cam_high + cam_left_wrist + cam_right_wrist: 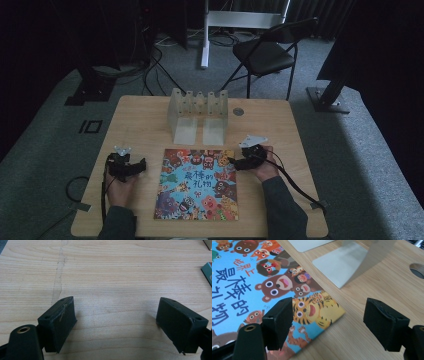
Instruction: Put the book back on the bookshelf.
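While my right hand-held gripper stands released with its jaws wide apart, I hold it low at the far right corner of the picture book, where one jaw hovers over the tiger printed on the cover and the other over bare wood just past the edge. Nothing is pinched between them yet; I judge this stance is meant to straddle the corner so the cover or the whole book can be caught from the side.

My left hand-held gripper is released too, jaws apart over empty wood, resting near the book's left edge but apart from it, probably waiting to steady or take the other side.

Between my two hands the book lies flat and closed on the desk, its cover up, close to my edge. Beyond it, toward the far side, a clear acrylic book stand with upright dividers and two flat base plates stands empty; its nearest plate lies just past the book's corner, a likely slot for the book. A round cable hole sits beside the stand.
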`<move>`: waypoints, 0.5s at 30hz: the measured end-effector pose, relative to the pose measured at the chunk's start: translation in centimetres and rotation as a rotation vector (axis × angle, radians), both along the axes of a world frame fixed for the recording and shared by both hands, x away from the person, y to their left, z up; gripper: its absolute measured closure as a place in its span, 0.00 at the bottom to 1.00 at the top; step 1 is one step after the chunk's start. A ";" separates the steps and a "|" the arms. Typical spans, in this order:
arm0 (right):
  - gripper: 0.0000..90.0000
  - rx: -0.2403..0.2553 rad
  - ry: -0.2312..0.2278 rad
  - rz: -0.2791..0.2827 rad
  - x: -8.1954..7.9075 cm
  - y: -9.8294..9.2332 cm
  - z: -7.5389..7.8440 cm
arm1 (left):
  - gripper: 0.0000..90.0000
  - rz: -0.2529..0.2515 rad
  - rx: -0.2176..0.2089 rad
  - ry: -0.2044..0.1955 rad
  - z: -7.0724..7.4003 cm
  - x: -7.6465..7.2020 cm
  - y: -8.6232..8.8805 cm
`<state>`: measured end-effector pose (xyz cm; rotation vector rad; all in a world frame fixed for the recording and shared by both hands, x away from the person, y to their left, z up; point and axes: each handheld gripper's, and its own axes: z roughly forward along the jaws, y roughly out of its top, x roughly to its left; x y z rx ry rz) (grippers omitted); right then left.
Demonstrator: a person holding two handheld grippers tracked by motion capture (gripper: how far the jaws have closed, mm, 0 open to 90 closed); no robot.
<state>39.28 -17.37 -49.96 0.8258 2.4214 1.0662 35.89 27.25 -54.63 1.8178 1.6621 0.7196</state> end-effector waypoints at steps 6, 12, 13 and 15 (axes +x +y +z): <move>0.25 0.005 0.033 0.009 1.0 0.7 -1.0 | 0.23 -0.019 -0.001 -0.006 0.0 -0.1 -0.1; 0.24 0.004 0.063 0.015 1.7 1.0 -2.1 | 0.23 -0.016 -0.001 -0.005 0.0 -0.2 -0.1; 0.24 0.009 0.069 0.015 1.8 1.0 -2.2 | 0.23 -0.014 -0.002 -0.006 0.0 -0.2 -0.1; 0.23 0.015 0.083 0.016 2.2 1.0 -2.6 | 0.21 -0.033 -0.001 -0.005 0.0 -0.3 -0.2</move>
